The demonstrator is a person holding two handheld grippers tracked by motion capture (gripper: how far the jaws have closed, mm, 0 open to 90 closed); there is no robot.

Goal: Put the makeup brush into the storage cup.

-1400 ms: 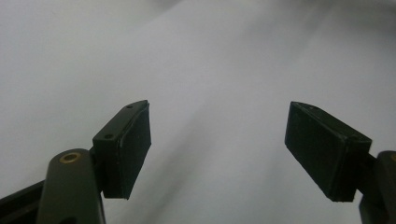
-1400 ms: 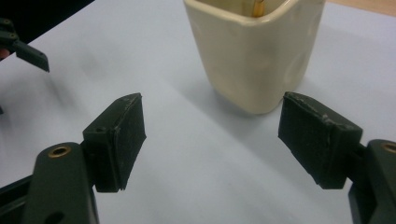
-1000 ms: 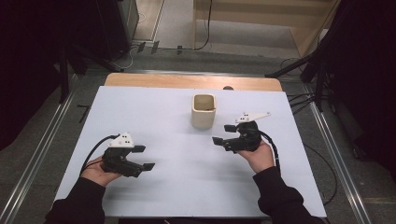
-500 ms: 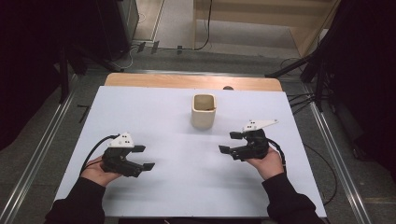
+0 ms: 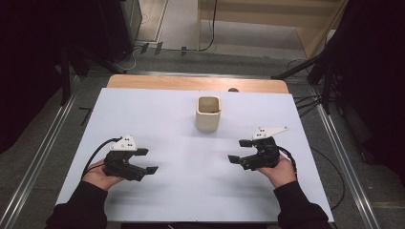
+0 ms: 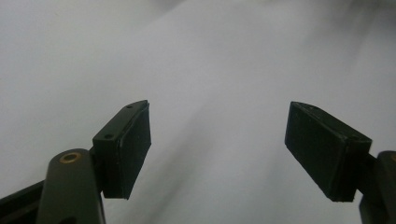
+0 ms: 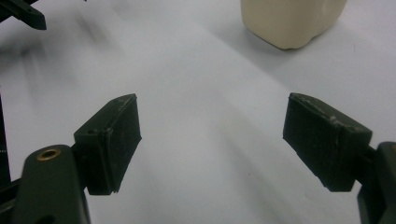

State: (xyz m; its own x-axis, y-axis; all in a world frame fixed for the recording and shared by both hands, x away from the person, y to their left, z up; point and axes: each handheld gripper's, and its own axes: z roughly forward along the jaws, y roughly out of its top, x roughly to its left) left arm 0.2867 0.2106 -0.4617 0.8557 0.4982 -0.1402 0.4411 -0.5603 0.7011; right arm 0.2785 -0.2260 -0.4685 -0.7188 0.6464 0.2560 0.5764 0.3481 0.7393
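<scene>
both your left gripper (image 5: 147,161) and right gripper (image 5: 240,151) hold nothing, jaws spread wide, low over the white table (image 5: 157,119), and the cream square cup (image 5: 208,113) stands upright and untouched mid-table, so any handling looks still ahead.

1. I see my left gripper (image 6: 218,149) with its two black jaws spread wide apart and nothing between them.
2. Beneath them lies the plain white table surface (image 6: 205,70), slightly blurred.
3. A brass-coloured screw (image 6: 70,157) shows at lower left.
</scene>
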